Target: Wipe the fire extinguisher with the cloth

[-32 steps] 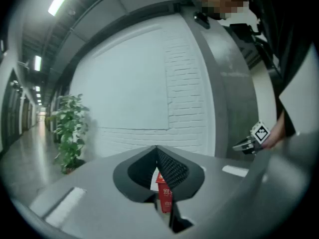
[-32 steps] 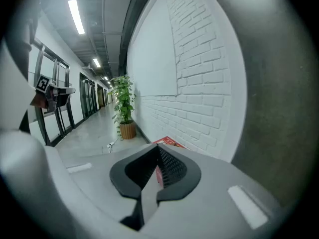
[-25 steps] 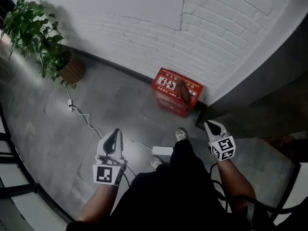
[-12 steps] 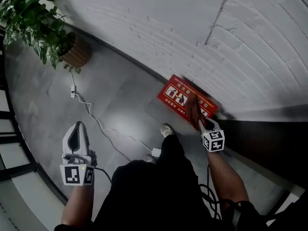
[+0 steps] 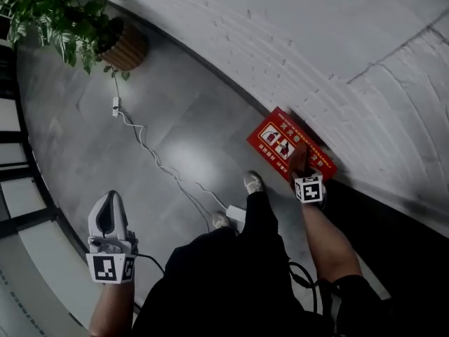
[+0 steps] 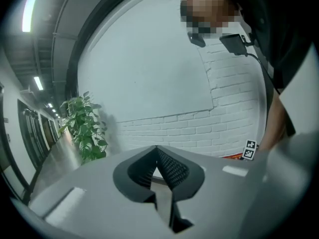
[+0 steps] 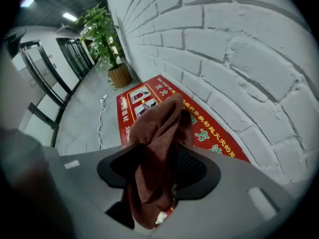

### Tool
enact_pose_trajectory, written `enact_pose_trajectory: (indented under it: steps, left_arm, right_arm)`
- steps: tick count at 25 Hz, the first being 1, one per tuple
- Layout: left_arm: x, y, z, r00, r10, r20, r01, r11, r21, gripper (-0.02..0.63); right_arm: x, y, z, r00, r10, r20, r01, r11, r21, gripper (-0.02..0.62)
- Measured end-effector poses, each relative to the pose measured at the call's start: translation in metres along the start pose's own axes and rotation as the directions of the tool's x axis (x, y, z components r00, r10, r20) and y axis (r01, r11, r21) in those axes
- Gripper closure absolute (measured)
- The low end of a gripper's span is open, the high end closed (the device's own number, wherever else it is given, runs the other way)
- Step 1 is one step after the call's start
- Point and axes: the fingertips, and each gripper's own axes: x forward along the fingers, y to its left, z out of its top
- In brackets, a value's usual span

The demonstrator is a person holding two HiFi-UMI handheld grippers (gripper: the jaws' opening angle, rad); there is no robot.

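A red fire-extinguisher box (image 5: 279, 140) with extinguisher pictures on its lid stands on the floor against the white brick wall. My right gripper (image 5: 303, 168) points steeply down over the box's near right end. Its jaws have just been opening, and a dark red cloth (image 7: 160, 128) still hangs bunched and loose between them above the lid (image 7: 212, 136). The right gripper (image 7: 158, 159) is open. My left gripper (image 5: 106, 208) is held out at the left over bare floor. In the left gripper view its jaws (image 6: 158, 156) are shut with nothing in them.
A potted plant (image 5: 59, 12) in a woven pot (image 5: 128, 48) stands by the wall at the back left. A white cable (image 5: 151, 156) runs from a socket strip (image 5: 116, 105) to an adapter (image 5: 237, 214) by the person's shoes (image 5: 254, 182). Dark railings line the left edge.
The right gripper has gone forward and down to the red box with the cloth. The left gripper has swung out to the left, away from the person's legs.
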Motion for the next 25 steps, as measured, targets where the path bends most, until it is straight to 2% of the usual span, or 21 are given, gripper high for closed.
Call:
enact_pose_trajectory:
  steps: [3, 5, 6, 11, 13, 15, 17, 20, 25]
  left_arm:
    - [-0.005, 0.011, -0.010, 0.999, 0.029, -0.042, -0.028, 1.000, 0.003, 0.606]
    - [-0.011, 0.018, -0.010, 0.997, 0.059, -0.057, -0.060, 0.998, -0.005, 0.606]
    - [-0.015, 0.022, -0.010, 0.995, 0.077, -0.067, -0.078, 0.997, -0.002, 0.606]
    - [-0.028, 0.040, -0.016, 0.983, 0.154, -0.101, -0.155, 0.988, -0.001, 0.606]
    - [-0.029, 0.043, -0.021, 0.977, 0.170, -0.130, -0.173, 0.985, -0.013, 0.606]
    - [-0.031, 0.045, -0.024, 0.974, 0.171, -0.151, -0.174, 0.985, -0.003, 0.606]
    - [-0.031, 0.046, -0.023, 0.972, 0.173, -0.158, -0.174, 0.985, 0.009, 0.606]
    - [-0.031, 0.047, -0.020, 0.972, 0.176, -0.158, -0.174, 0.984, 0.027, 0.606]
    - [-0.015, 0.048, -0.015, 0.980, 0.152, -0.125, -0.151, 0.988, 0.018, 0.606]
  right_arm:
    - [0.015, 0.007, 0.004, 0.998, 0.007, -0.060, -0.012, 0.997, -0.081, 0.384]
    - [0.020, 0.016, 0.026, 0.998, 0.050, -0.049, -0.058, 0.984, -0.168, 0.501]
    - [0.022, 0.022, 0.043, 0.997, 0.074, -0.030, -0.079, 0.976, -0.204, 0.511]
    - [0.049, 0.041, 0.159, 0.985, 0.149, 0.088, -0.120, 0.954, -0.273, 0.512]
    - [0.065, 0.042, 0.197, 0.985, 0.153, 0.079, -0.127, 0.955, -0.269, 0.513]
    - [0.080, 0.038, 0.214, 0.990, 0.142, 0.026, -0.132, 0.961, -0.243, 0.512]
    - [0.091, 0.031, 0.218, 0.989, 0.143, -0.032, -0.146, 0.967, -0.209, 0.512]
    - [0.088, 0.020, 0.215, 0.990, 0.138, -0.032, -0.141, 0.975, -0.170, 0.515]
    - [0.061, -0.020, 0.159, 0.992, 0.118, -0.033, -0.119, 0.992, -0.034, 0.523]
